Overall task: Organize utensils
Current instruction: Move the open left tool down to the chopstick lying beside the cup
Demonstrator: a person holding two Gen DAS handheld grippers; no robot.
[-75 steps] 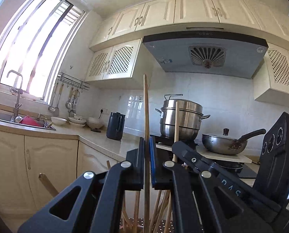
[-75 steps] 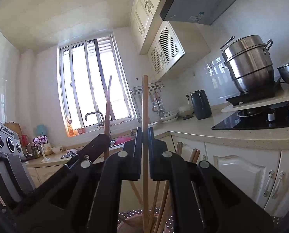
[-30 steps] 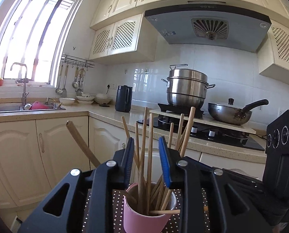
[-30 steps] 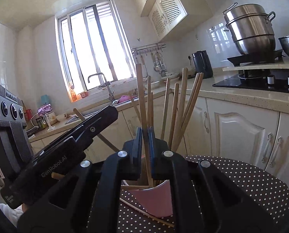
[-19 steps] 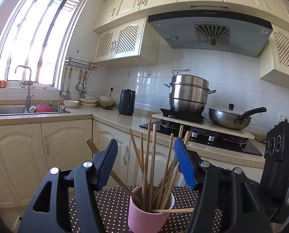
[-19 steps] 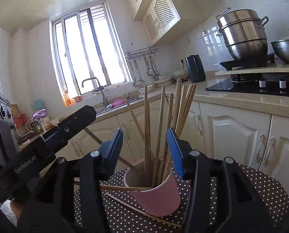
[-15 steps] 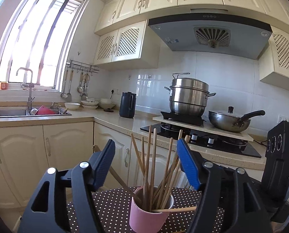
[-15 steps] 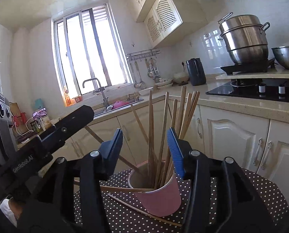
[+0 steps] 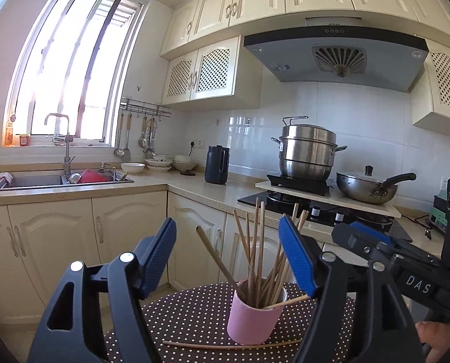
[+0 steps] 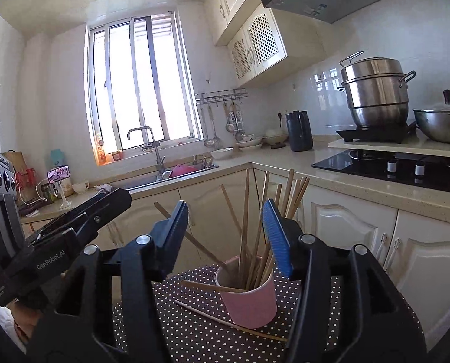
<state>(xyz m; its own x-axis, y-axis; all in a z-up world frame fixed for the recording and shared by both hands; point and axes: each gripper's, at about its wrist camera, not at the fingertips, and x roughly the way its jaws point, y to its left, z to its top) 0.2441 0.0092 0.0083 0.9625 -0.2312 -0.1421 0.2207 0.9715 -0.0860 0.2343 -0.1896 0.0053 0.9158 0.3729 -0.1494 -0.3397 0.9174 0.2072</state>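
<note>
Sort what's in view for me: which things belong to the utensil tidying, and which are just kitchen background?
Part of the job:
- pink cup holding chopsticks
- loose chopstick lying on the dotted table by the cup
- left gripper and right gripper, both open, holding nothing

Just lying about:
- steamer pot
- wok
- black kettle
- bowls
- sink

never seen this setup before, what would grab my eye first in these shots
First, the pink cup bristling with wooden chopsticks, standing on the dotted tablecloth right between the open blue pads of the left gripper. One stray chopstick lies flat on the cloth in front of the cup. Behind, a tall steel steamer pot gleams on the stove at the right, and the window glares over the sink at the left.
</note>
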